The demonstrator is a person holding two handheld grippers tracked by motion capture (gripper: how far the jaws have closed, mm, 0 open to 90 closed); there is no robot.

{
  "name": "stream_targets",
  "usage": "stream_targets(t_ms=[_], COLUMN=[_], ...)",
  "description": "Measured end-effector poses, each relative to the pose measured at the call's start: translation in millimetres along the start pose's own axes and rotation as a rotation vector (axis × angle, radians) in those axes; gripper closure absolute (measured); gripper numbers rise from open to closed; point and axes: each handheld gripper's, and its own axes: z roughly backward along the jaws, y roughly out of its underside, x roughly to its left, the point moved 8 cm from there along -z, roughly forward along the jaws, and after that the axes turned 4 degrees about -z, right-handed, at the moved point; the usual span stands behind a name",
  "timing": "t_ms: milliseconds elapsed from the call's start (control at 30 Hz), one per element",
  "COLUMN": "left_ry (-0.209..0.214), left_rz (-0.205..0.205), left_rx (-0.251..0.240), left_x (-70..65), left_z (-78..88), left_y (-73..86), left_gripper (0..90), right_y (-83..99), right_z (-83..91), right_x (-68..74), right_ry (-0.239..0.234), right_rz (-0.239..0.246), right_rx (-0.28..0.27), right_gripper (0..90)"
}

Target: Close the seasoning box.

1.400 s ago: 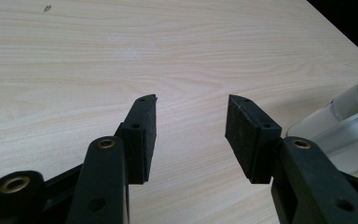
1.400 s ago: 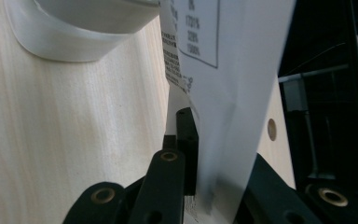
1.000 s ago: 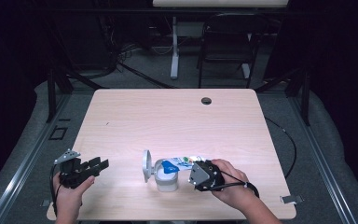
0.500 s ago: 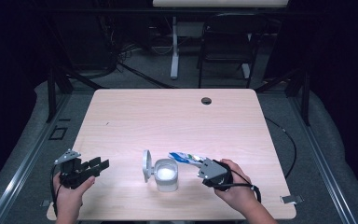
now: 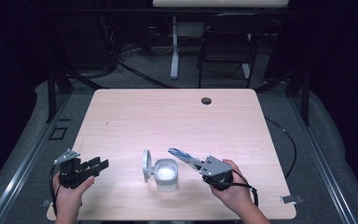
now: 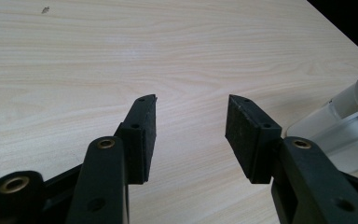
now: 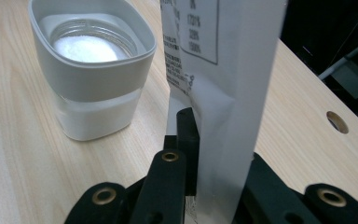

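So I've got the right gripper (image 5: 199,164) clamped tight on the packet (image 7: 223,93), pinching it by one end so the other end points up and toward the jar (image 5: 166,173). In the high view the packet (image 5: 182,155) now hangs just beside the jar's rim, not over it. The jar sits near the front edge of the table (image 5: 177,116), lid (image 5: 146,164) flipped open to its left, white powder inside, so my guess is the pour is done. Compared with a second ago, the packet was tipped right over the jar's mouth; I've since pulled it back to the right. The left gripper (image 5: 98,164) is parked off to the side, jaws apart and empty, same spot as before.
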Motion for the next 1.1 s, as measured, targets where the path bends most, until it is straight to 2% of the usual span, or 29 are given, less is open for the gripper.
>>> stream_targets(t_ms=[100,267,467,667,900,1100], left_ry=[0.001,0.000,-0.004,-0.004,-0.007,-0.005], left_rz=[0.000,-0.001,-0.004,-0.007,-0.010,-0.008], left_rx=[-0.003,0.000,-0.009,-0.009,-0.005,0.002], left_x=[0.1,0.5,-0.8,-2.4,-2.0,-1.0], left_z=[0.5,1.2,2.0,2.9,1.4,0.9], left_y=[-0.4,-0.7,-1.8,-2.7,-1.7,-0.8], left_gripper=[53.5,53.4,53.5,53.5,53.5,53.4], right_y=[1.8,3.5,8.1,13.8,26.2,31.3], right_z=[-0.1,-1.1,-4.1,-7.1,-8.6,-9.5], right_x=[0.4,-0.9,-9.4,-21.6,-38.1,-47.5], right_ry=[-0.005,-0.014,0.022,0.054,0.093,0.104], right_rz=[-0.020,-0.079,-0.134,-0.212,-0.277,-0.313], right_rx=[-0.009,-0.039,-0.044,-0.063,-0.026,-0.028], right_gripper=[87.7,87.8,87.9,88.5,89.7,89.7])
